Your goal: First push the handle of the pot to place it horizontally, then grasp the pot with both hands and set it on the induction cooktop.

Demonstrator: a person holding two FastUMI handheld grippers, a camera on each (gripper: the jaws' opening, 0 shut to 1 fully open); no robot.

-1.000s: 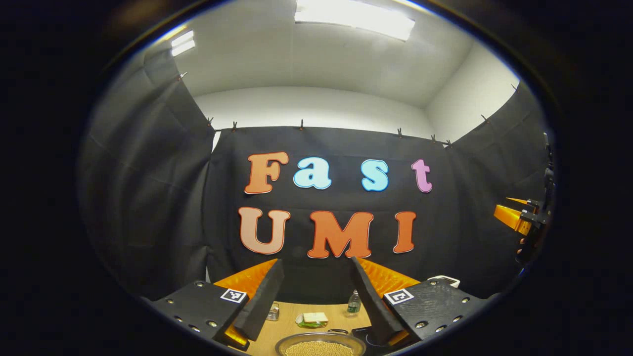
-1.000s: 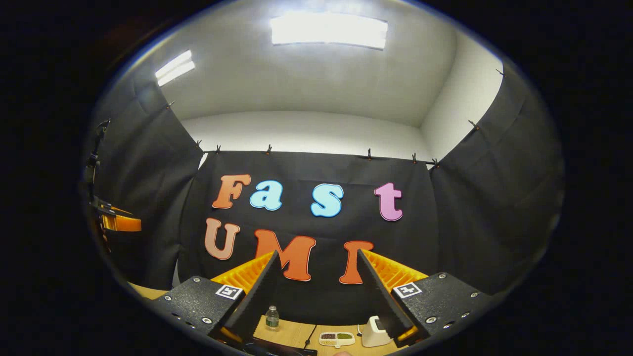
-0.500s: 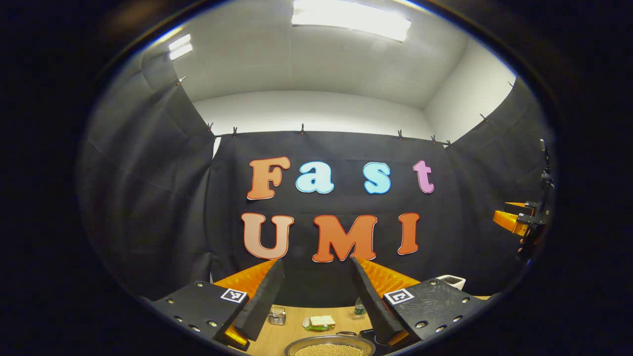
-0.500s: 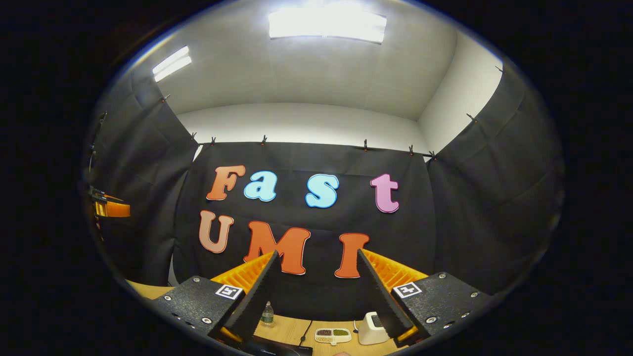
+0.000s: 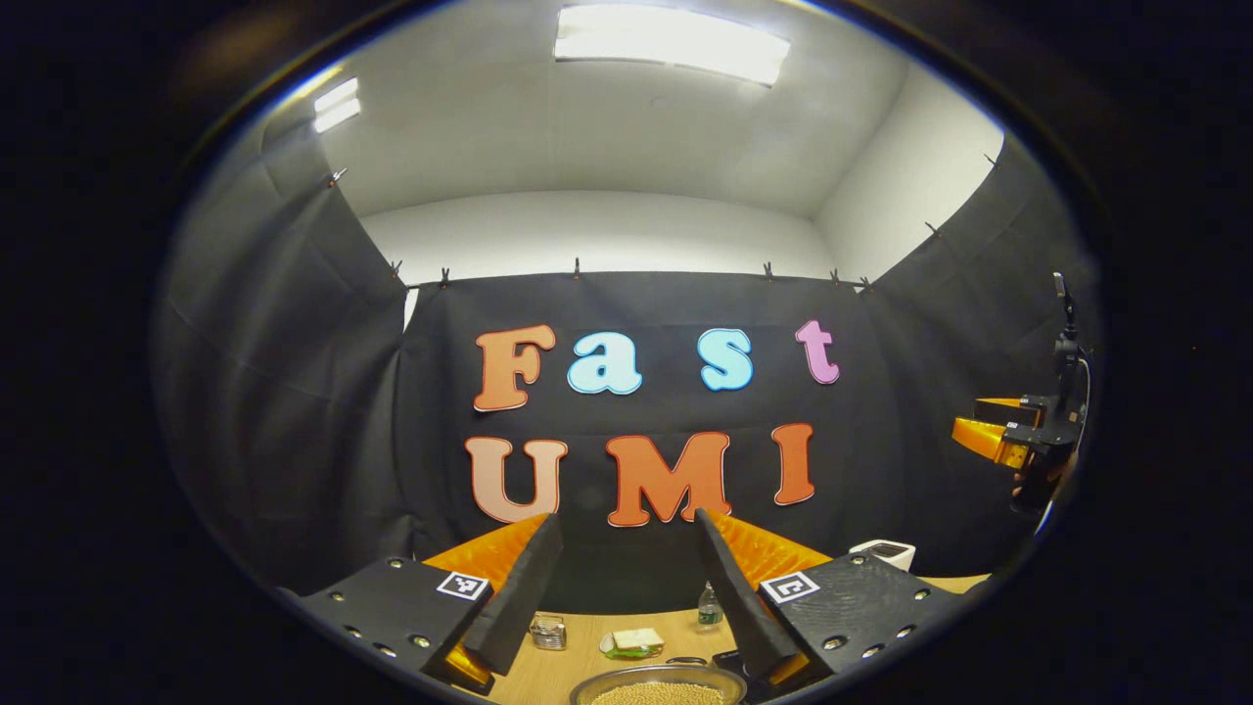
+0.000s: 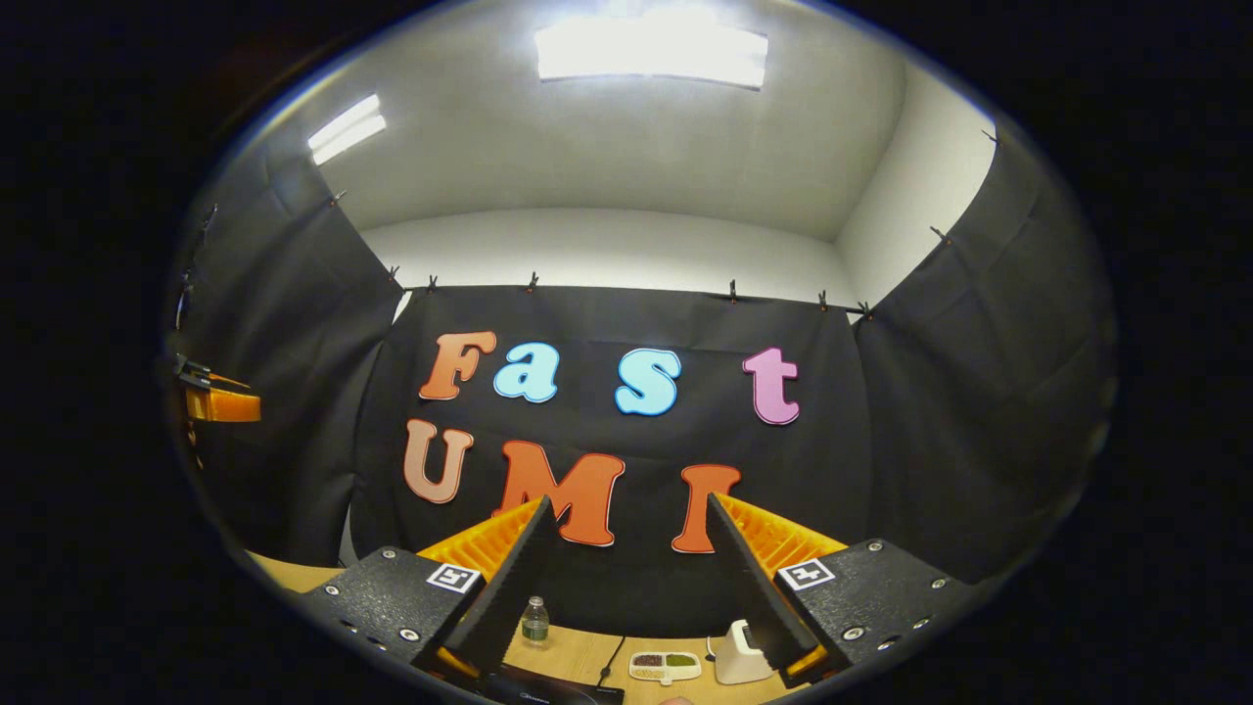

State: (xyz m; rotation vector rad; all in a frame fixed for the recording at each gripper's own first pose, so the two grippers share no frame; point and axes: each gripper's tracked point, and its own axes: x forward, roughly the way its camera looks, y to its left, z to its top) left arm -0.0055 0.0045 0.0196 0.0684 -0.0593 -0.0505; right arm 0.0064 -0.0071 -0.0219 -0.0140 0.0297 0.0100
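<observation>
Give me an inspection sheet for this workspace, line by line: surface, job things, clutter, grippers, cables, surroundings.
Surface: light wooden table, seen low in both views.
Job's things: round metal pot holding pale yellow grains, at the bottom edge of the left gripper view; flat black induction cooktop, partly visible.
Clutter: small clear water bottle; white divided dish; white boxy device; small glass jar; green plate with a pale block.
Grippers: left gripper open, held above the table; right gripper open, likewise raised.
Cables: thin dark cord running to the cooktop.
Surroundings: black cloth booth wall; ceiling light panel.
</observation>
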